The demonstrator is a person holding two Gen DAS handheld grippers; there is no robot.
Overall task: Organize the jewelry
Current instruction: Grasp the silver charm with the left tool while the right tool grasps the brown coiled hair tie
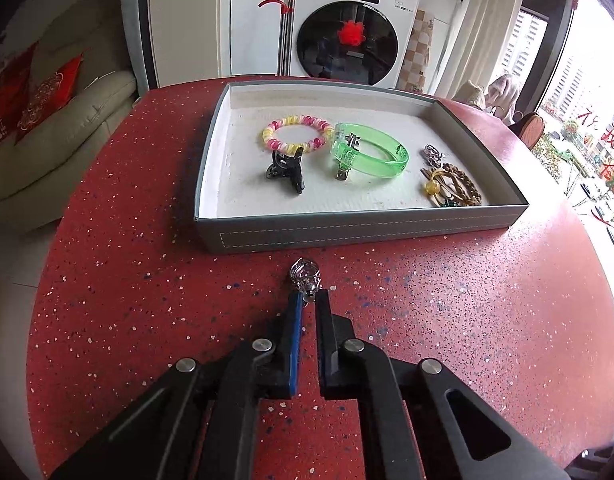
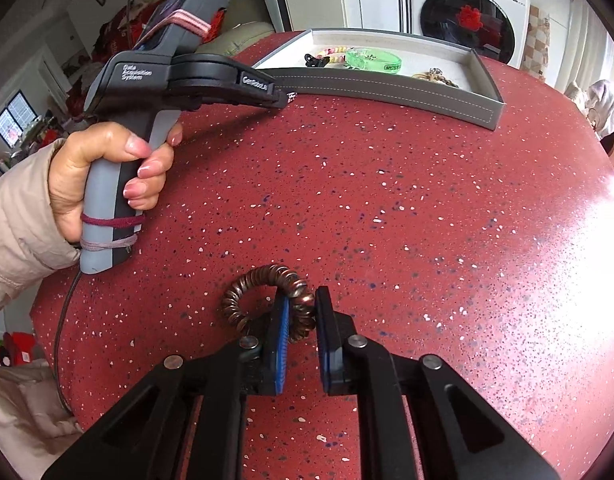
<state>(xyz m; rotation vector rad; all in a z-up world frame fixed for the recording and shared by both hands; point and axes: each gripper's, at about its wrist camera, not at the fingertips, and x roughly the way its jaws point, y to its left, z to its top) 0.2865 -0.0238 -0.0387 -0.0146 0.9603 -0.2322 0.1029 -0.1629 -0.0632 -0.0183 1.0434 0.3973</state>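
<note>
1 red speckled table [image 1: 147, 300] fronts a washing machine [image 1: 347, 32].

Tray [image 1: 359, 230] near tabletop [image 1: 147, 300] far edge; bangle [image 1: 371, 152] inside; silver clip [image 1: 305, 274] before tray's front wall.

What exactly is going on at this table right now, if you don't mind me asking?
A person is sorting jewelry into a grey tray on a red speckled table, with a handheld gripper in each hand. The left gripper has its jaws shut on a small silver ornament lying just in front of the tray. The right gripper has pinched a brown coiled hair tie. Bracelets and clips already lie in the tray.
</note>
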